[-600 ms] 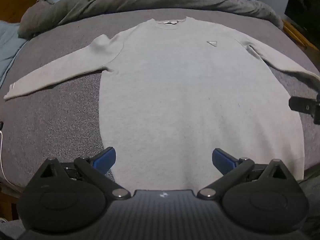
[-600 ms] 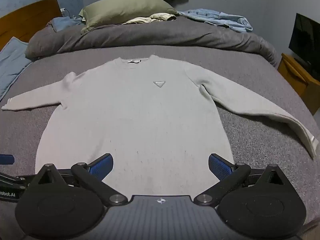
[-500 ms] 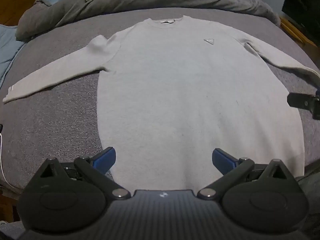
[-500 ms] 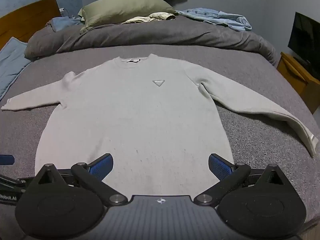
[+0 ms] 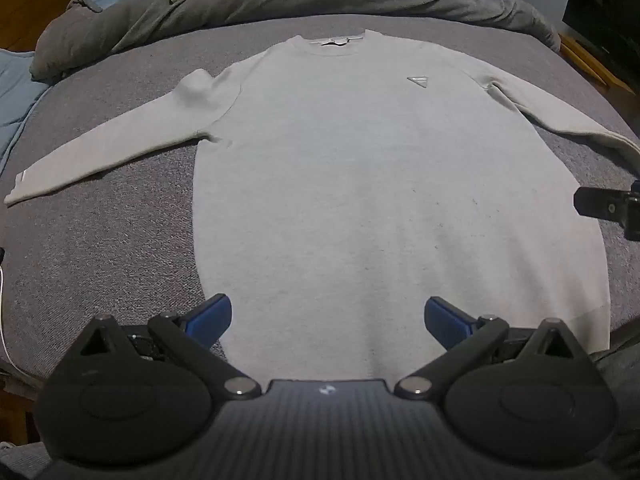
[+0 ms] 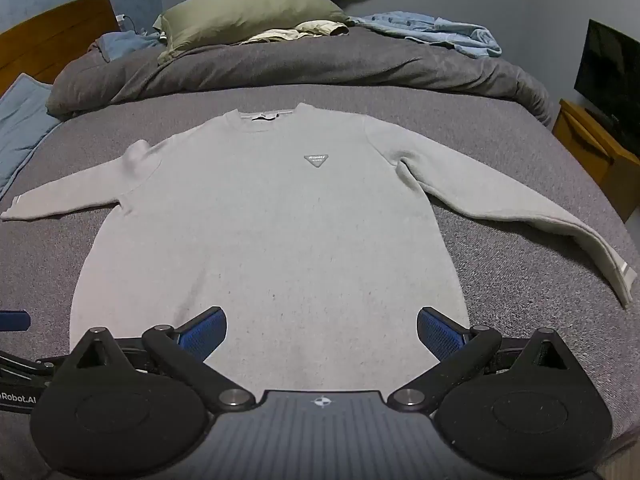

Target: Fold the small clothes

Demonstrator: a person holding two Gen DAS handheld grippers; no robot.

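A pale grey sweater (image 5: pixel 360 184) lay flat and face up on the grey bed (image 5: pixel 100 248), both sleeves spread out to the sides and its hem toward the cameras. The left gripper (image 5: pixel 327 318) hung over the hem near the sweater's left corner, jaws wide apart and holding nothing. The right gripper (image 6: pixel 322 328) hung likewise over the hem's right part, jaws apart.
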